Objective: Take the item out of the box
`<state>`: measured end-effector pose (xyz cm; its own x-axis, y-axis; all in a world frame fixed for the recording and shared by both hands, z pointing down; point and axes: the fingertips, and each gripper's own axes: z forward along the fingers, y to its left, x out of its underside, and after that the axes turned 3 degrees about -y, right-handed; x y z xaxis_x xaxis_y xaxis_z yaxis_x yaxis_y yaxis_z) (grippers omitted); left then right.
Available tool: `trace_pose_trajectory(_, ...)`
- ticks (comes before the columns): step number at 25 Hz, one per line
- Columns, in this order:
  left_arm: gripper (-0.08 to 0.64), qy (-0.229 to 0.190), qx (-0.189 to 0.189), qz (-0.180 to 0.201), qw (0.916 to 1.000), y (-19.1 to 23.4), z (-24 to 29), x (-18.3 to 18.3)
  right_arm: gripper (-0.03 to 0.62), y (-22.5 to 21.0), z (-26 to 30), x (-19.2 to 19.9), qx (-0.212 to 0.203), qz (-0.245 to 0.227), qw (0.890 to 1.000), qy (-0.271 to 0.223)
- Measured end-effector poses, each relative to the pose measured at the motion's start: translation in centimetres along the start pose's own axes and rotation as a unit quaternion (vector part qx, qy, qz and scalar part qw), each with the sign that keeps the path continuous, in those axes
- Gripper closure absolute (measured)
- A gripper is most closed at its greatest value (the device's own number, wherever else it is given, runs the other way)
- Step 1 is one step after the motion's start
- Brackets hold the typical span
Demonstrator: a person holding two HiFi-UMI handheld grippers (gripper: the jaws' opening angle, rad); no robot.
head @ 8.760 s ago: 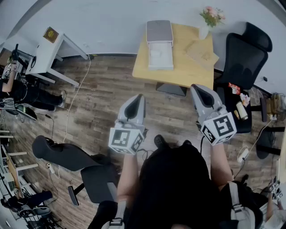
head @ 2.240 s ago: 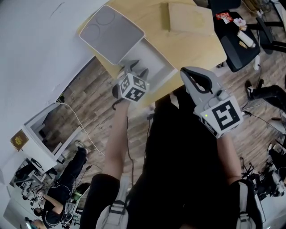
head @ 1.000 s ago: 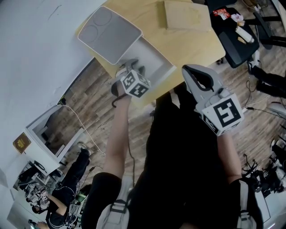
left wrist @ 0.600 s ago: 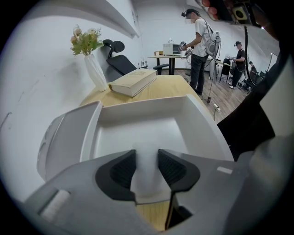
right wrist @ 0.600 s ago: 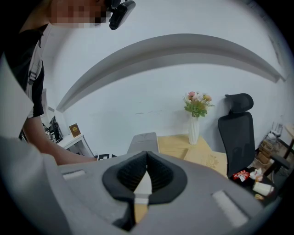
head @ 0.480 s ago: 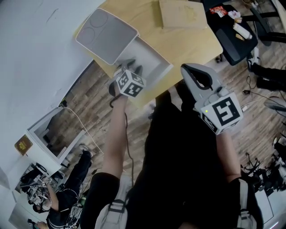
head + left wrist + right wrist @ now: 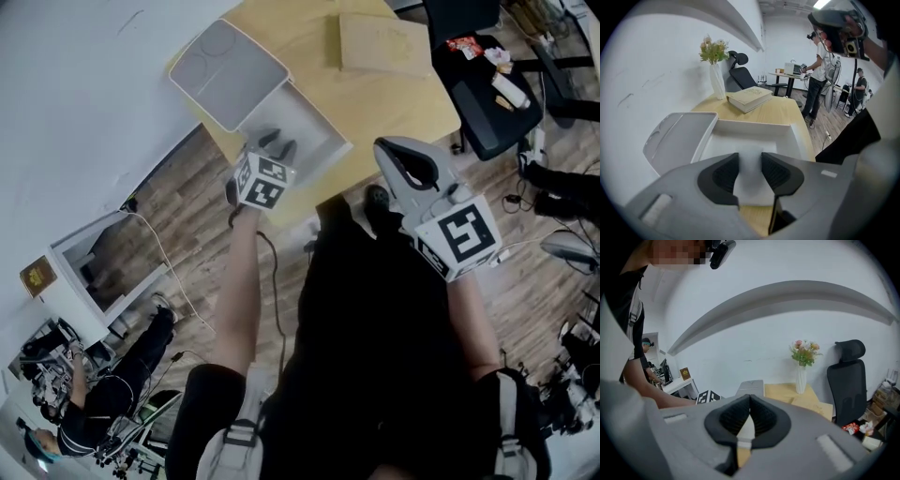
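An open white box (image 7: 330, 128) lies on the wooden table (image 7: 394, 94), its lid (image 7: 225, 67) folded back beside it. My left gripper (image 7: 273, 143) hangs over the tray's near left part, pointing steeply down. In the left gripper view a white flat item (image 7: 750, 187) fills the gap between the jaws of the left gripper (image 7: 750, 161), both pads against it, with the box's far wall (image 7: 754, 127) behind. My right gripper (image 7: 392, 150) is off to the right of the box, before the table's near edge, jaws together and empty; its tips (image 7: 750, 400) meet.
A tan book (image 7: 384, 42) lies on the table's far side, a vase of flowers (image 7: 716, 79) behind it. A black office chair (image 7: 487, 103) stands right of the table. A white side table (image 7: 94, 262) and people at desks are further off.
My left gripper has risen from the box's tray and rolled a little. The right gripper drifted slightly.
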<state>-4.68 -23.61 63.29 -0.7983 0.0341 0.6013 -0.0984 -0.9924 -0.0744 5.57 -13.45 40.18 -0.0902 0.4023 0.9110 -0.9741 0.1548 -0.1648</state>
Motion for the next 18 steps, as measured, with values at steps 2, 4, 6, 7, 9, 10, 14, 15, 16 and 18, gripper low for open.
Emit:
trace_pose_trajectory(2, 0.396, -0.008, -0.015, -0.015, 0.9998, -0.4, -0.9, -0.6, 0.589, -0.2, -0.9, -0.1, -0.012, -0.005, 1.0, -0.002)
trace_pose_trajectory(4, 0.396, -0.018, -0.029, -0.033, 0.9989, -1.0, -1.7, -1.4, 0.589, -0.5, -1.9, -0.2, -0.024, -0.009, 1.0, -0.007)
trace_pose_trajectory(6, 0.396, -0.032, -0.042, -0.057, 0.997, -1.8, -2.7, -2.2, 0.589, -0.7, -2.9, -0.2, -0.038, -0.012, 0.999, -0.012)
trace_pose_trajectory(7, 0.396, -0.039, -0.049, -0.066, 0.9959, -2.3, -3.2, -2.6, 0.589, -0.7, -3.5, -0.2, -0.045, -0.014, 0.999, -0.015)
trace_pose_trajectory(9, 0.396, -0.05, -0.066, -0.08, 0.9933, -3.4, -4.4, -3.3, 0.589, -0.8, -4.7, -0.1, -0.059, -0.017, 0.998, -0.02)
trace_pose_trajectory(10, 0.396, -0.054, -0.075, -0.086, 0.992, -3.9, -5.0, -3.6, 0.589, -0.8, -5.3, -0.1, -0.066, -0.019, 0.997, -0.023)
trace_pose_trajectory(14, 0.396, -0.073, -0.108, -0.108, 0.9855, -6.3, -7.2, -4.9, 0.589, -0.8, -7.5, -0.2, -0.086, -0.026, 0.995, -0.036)
trace_pose_trajectory(15, 0.396, -0.078, -0.116, -0.114, 0.9836, -6.9, -7.7, -5.2, 0.589, -0.8, -8.0, -0.1, -0.091, -0.027, 0.995, -0.038)
trace_pose_trajectory(16, 0.396, -0.084, -0.123, -0.119, 0.9816, -7.5, -8.3, -5.6, 0.589, -0.9, -8.5, -0.1, -0.096, -0.028, 0.994, -0.041)
trace_pose_trajectory(18, 0.396, -0.097, -0.137, -0.133, 0.9768, -8.8, -9.4, -6.2, 0.589, -1.0, -9.6, 0.1, -0.102, -0.024, 0.993, -0.044)
